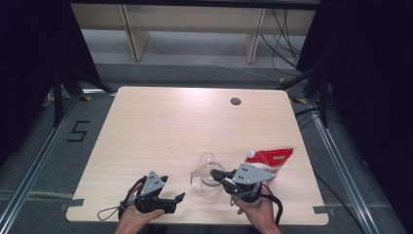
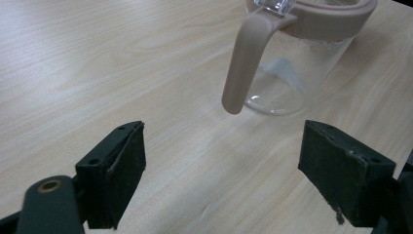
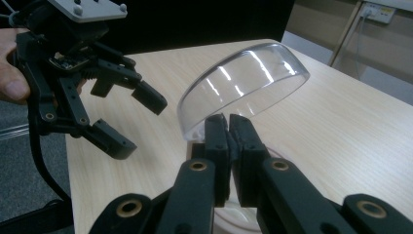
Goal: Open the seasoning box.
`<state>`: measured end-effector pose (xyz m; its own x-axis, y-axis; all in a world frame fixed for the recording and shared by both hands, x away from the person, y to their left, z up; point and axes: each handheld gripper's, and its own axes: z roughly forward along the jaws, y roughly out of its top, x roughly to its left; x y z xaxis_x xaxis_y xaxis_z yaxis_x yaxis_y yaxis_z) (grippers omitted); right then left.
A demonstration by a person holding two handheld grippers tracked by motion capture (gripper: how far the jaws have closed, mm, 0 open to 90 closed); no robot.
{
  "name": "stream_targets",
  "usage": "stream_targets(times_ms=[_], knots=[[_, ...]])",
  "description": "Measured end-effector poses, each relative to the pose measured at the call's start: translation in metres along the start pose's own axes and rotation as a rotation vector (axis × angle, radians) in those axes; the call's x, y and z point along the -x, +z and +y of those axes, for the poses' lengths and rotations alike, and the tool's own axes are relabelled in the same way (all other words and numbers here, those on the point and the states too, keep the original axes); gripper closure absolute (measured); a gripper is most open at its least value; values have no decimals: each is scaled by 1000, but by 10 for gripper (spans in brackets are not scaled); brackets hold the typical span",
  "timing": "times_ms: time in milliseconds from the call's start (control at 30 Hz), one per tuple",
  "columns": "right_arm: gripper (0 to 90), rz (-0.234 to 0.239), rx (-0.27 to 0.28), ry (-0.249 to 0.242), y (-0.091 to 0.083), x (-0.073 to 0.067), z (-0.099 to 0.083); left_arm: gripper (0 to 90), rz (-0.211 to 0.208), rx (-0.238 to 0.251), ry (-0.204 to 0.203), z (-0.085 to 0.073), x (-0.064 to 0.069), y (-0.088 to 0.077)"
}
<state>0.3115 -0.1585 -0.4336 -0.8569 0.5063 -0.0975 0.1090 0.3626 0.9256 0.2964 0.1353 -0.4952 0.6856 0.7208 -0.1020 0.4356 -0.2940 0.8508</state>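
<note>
I find my right gripper (image 3: pixel 229 122) with its fingers (image 3: pixel 216 141) pressed together on the edge of a clear domed lid (image 3: pixel 243 83), which stands tilted up just beyond the fingertips; whether the lid's far edge stays hinged to anything I cannot tell. In the high view this gripper (image 1: pixel 217 174) sits over the mouth of a clear pitcher (image 1: pixel 208 175) standing on the surface (image 1: pixel 170 122), with a red packet (image 1: pixel 272 157) lying just behind it. My left gripper (image 2: pixel 221 161) has its fingers (image 2: pixel 122 161) spread wide with bare surface between them and nothing held. Ahead of those fingers, nearer the right-hand one, the pitcher (image 2: pixel 287 73) stands upright with its beige collar and beige handle (image 2: pixel 248 58); the handle hangs down on the side facing the fingers, near them but apart. From the right gripper's camera, the left gripper (image 3: pixel 129 122) shows to the left of the closed fingers, open and clear of the lid. In the high view the left gripper (image 1: pixel 178 200) lies low, just left of the pitcher.
</note>
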Motion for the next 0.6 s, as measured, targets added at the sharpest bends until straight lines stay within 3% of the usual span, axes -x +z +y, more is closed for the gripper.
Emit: stream_targets(times_ms=[133, 167, 233, 267, 300, 367, 400, 500, 567, 600], knots=[[870, 5, 11, -1, 4, -3, 3, 163, 9, -1, 15, -3, -2, -3], [869, 4, 11, -2, 5, -3, 4, 163, 15, -2, -8, -4, -2, -4], [869, 20, 3, -3, 6, -3, 5, 163, 18, -19, 26, -5, -5, -5], [869, 20, 3, -3, 7, -4, 5, 164, 24, -10, -9, -6, -4, -5], [869, 19, 8, -9, 8, -4, 6, 164, 22, -12, 13, -7, -5, -5], [869, 17, 8, -5, 10, -6, 7, 164, 23, -12, -2, -8, -4, -5], [869, 16, 12, -11, 11, -6, 7, 164, 23, -13, 16, -9, -5, -6], [869, 26, 13, -9, 13, -8, 9, 164, 29, -17, -2, -9, -4, -6], [869, 30, 10, -8, 14, -9, 9, 164, 26, -21, 23, -8, -5, -7], [867, 43, 5, -20, 15, -8, 9, 164, 19, -8, 12, -9, -5, -6]])
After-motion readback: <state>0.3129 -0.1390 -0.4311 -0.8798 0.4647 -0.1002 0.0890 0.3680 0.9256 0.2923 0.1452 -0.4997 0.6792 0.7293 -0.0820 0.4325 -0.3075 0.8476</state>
